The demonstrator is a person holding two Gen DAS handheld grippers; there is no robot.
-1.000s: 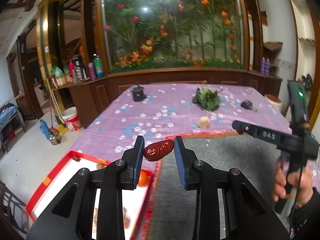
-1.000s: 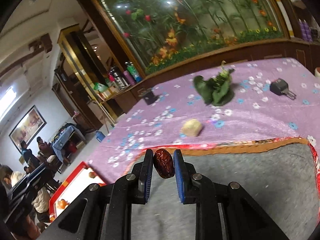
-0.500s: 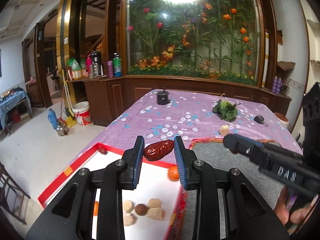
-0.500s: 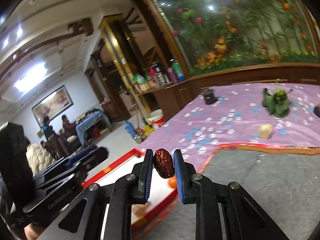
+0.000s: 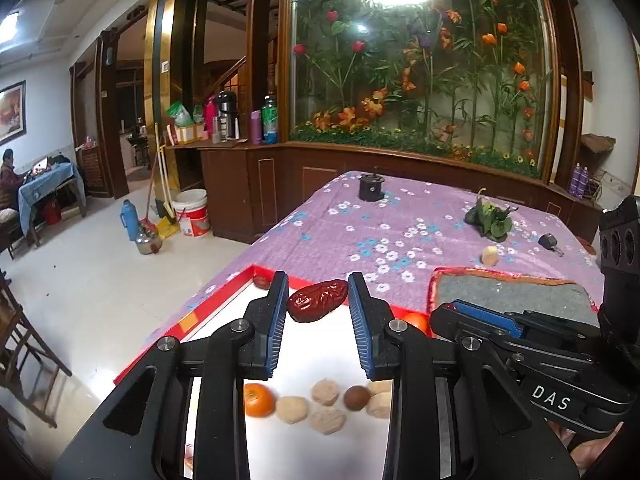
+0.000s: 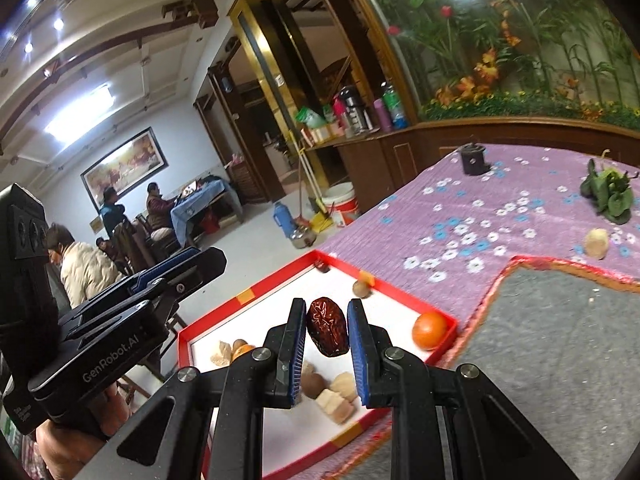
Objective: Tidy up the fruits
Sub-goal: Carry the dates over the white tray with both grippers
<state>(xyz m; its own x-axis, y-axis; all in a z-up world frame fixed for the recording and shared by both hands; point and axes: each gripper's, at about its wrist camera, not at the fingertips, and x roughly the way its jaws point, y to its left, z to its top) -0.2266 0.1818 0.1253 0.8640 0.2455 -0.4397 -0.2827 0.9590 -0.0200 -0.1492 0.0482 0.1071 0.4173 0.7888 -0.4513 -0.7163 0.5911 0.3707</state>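
Both grippers have a dried red date each right now. The left gripper (image 5: pixel 318 308) is clamped on a wrinkly date (image 5: pixel 317 301) lying sideways between its blue pads, and the right gripper (image 6: pixel 326 334) is pinching its own darker date (image 6: pixel 327 327) standing upright. Both dates hang over the red-rimmed white tray (image 6: pixel 280 284), which sits at the near left of the table. In the tray, nearest, there's a little cluster: a small orange (image 5: pixel 259 399), several pale beige lumps (image 5: pixel 325 391) and a brown round nut-looking thing (image 5: pixel 356 397). Further in, a second orange (image 6: pixel 429 330) sits against the tray's right wall, a brown nut (image 6: pixel 361 288) against the far wall, and something dark red sits in the far corner (image 6: pixel 321 266). Just right of the tray is a grey mat with an orange edge (image 6: pixel 560 340). Beyond that on the purple flowered tablecloth (image 6: pixel 460 216): one loose beige lump (image 6: pixel 596 243), a bunch of green leaves (image 6: pixel 608 194), and a black cylinder thing (image 6: pixel 472 159) far back.
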